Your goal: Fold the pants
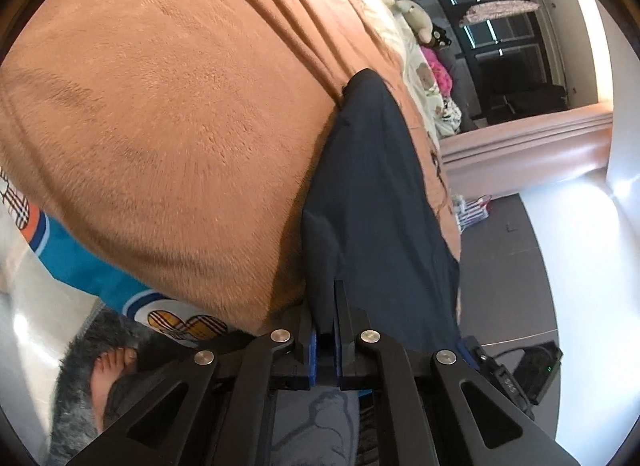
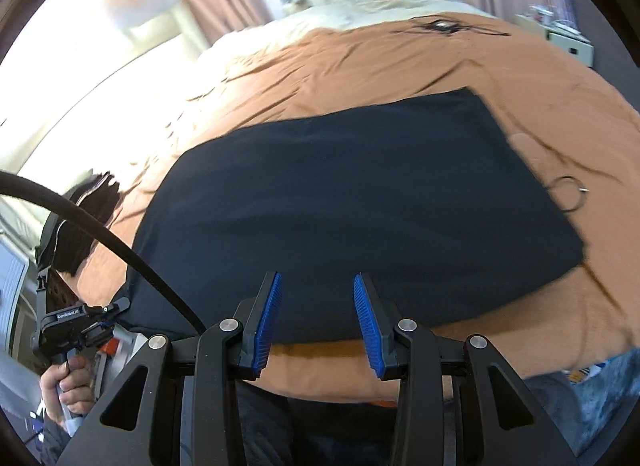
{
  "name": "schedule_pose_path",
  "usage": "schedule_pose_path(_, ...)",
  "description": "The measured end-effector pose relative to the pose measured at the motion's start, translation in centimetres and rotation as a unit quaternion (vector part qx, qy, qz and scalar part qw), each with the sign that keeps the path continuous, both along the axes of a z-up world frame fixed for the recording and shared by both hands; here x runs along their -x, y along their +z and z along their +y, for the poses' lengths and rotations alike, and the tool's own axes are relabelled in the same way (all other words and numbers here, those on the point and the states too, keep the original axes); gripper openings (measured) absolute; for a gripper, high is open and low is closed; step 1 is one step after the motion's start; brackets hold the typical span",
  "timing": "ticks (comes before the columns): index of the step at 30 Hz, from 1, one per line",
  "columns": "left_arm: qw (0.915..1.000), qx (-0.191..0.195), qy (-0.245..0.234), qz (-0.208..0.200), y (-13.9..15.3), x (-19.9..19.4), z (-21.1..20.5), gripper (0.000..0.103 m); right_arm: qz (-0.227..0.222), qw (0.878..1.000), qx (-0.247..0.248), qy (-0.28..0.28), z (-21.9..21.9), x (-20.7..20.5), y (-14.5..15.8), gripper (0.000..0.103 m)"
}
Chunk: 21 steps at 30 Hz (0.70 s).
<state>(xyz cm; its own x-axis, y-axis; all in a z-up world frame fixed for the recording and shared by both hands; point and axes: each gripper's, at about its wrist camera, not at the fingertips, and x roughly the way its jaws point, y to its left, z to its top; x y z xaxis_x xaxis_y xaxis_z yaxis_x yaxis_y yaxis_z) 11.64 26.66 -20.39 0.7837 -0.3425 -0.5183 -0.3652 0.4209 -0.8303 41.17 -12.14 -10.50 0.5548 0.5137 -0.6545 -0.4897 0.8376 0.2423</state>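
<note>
Bedroom, daylight at the curtains: an orange-brown blanket (image 2: 400, 61) covers the bed, and the dark navy pants (image 2: 360, 193) lie on it as a broad flat panel, reaching down to the bed's near edge. From my remote seat, the left gripper (image 1: 328, 306) has its jaws pinched together on the pants' edge at the near-left corner of the panel, the cloth rising straight out from between the blue pads. The right gripper (image 2: 318, 318) hovers over the near edge with its jaws partly apart and nothing between them, the fabric lying just beyond the tips.

I judge the pants light, limp and thin: they will drape and sag from whatever point I lift, and a single pinch will drag the rest along the fleecy blanket rather than carry it. The cloth looks smooth, so a shallow bite may slip. I would take the near edge with the right gripper well apart from the left grip, catching all the layers, so both corners rise together. A metal ring (image 2: 566, 193) lies on the blanket beside the panel's right edge.
</note>
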Motion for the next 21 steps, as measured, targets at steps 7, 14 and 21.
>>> schedule_pose_path(7,1.0000,0.005,0.008,0.003,-0.2,0.2,0.2,0.006,-0.010,0.999,0.032,0.040,5.3,-0.4,-1.1,0.036)
schedule_pose_path(14,0.9996,0.020,0.019,-0.002,-1.1,0.2,0.4,0.019,0.026,0.995,0.078,0.058,7.6,-0.5,-4.8,0.028)
schedule_pose_path(21,0.9990,0.017,0.040,0.004,-0.8,0.0,0.3,0.019,0.017,0.994,0.079,0.066,8.4,-0.7,-3.2,0.022)
